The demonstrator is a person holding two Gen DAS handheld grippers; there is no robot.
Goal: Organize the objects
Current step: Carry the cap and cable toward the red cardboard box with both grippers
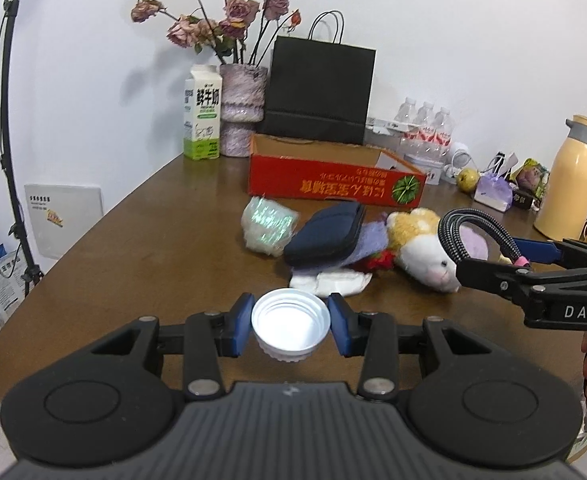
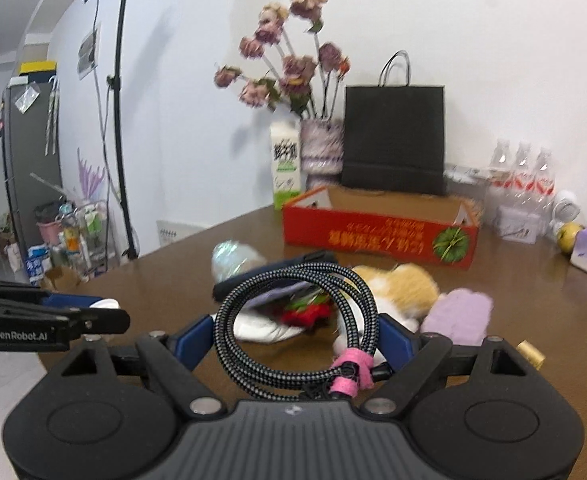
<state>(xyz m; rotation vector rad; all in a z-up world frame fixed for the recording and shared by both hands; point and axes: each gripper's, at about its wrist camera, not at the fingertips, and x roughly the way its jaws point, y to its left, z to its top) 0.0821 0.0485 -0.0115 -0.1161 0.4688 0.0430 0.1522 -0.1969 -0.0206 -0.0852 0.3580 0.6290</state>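
Observation:
A white screw cap (image 1: 289, 326), hollow side up, sits between the blue pads of my left gripper (image 1: 289, 320), which is shut on it just above the brown table (image 1: 153, 248). The right gripper (image 2: 297, 344) is shut on a coiled black-and-white braided cable (image 2: 229, 312) tied with a pink strap (image 2: 349, 376). That gripper (image 1: 489, 258) also reaches in from the right in the left wrist view, the cable (image 1: 451, 232) looped over a plush toy (image 1: 417, 248). Beyond lie a dark pouch (image 1: 325, 232), a shimmering bundle (image 1: 267, 228) and a white cloth (image 1: 333, 282).
An open red cardboard box (image 1: 333, 184) stands behind the pile. Along the wall are a milk carton (image 1: 201, 116), a vase of dried roses (image 1: 241, 108), a black paper bag (image 1: 319, 88) and water bottles (image 1: 425, 128). A yellow thermos jug (image 1: 569, 180) stands far right.

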